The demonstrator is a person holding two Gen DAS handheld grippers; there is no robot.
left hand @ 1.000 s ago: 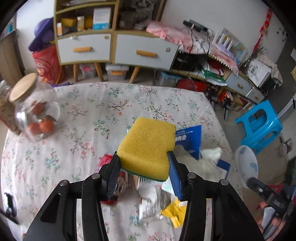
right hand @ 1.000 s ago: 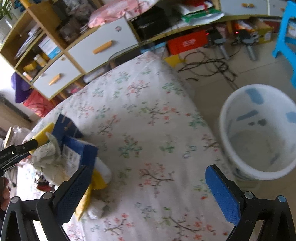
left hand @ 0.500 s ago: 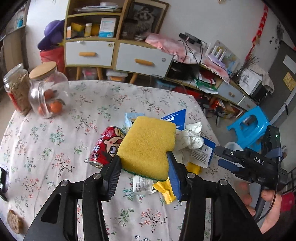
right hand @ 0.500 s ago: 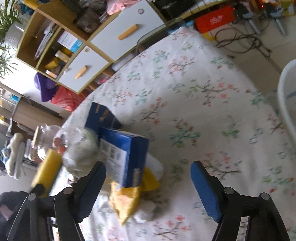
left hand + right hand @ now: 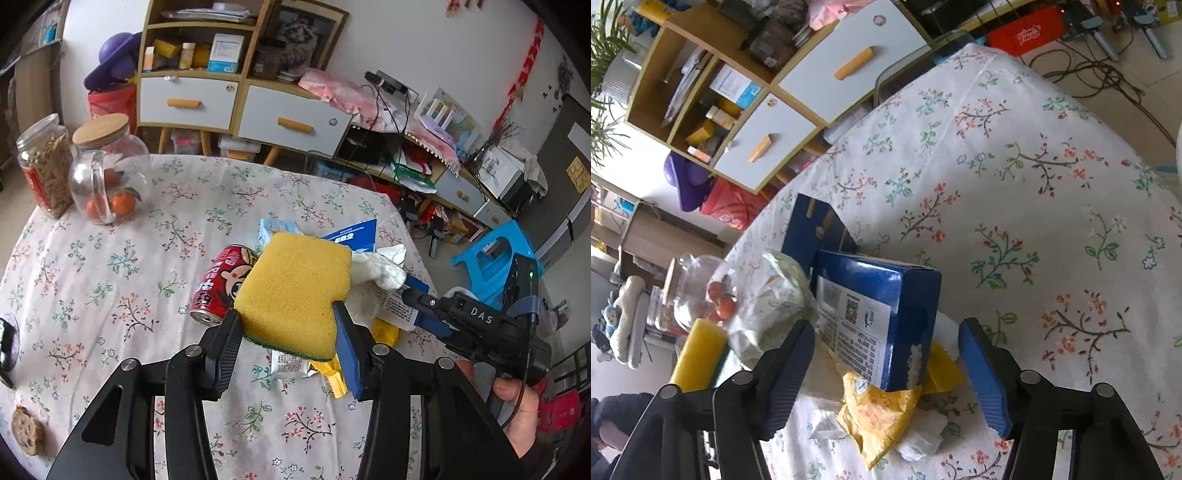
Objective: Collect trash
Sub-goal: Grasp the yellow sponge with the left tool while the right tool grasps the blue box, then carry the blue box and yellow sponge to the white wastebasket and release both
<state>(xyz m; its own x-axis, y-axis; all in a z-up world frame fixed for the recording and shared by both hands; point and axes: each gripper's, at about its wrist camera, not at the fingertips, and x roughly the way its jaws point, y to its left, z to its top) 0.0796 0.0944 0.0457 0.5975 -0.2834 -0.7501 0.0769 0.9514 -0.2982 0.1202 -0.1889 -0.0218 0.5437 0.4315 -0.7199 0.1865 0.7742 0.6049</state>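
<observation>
Left gripper [image 5: 286, 325]: sponge [image 5: 295, 291] clamped. Right gripper [image 5: 886, 365]: held wide open, nothing gripped, blue box [image 5: 882, 314] flanked by 2 fingers.

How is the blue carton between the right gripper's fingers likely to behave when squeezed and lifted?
The blue carton looks like thin, torn cardboard with an open flap, so it will probably crush somewhat and feel light. It rests on the yellow wrapper and tissue, so it may shift before the open right gripper closes.

Two glass jars at the far left corner of the flowered surface [image 5: 110, 280]: wood-lidded jar [image 5: 107, 170] holding oranges, touching a jar of brown snacks [image 5: 46, 166]. Beyond, shelf cabinet [image 5: 236, 99] with white drawers. Blue stool [image 5: 495, 254] on floor, right.
</observation>
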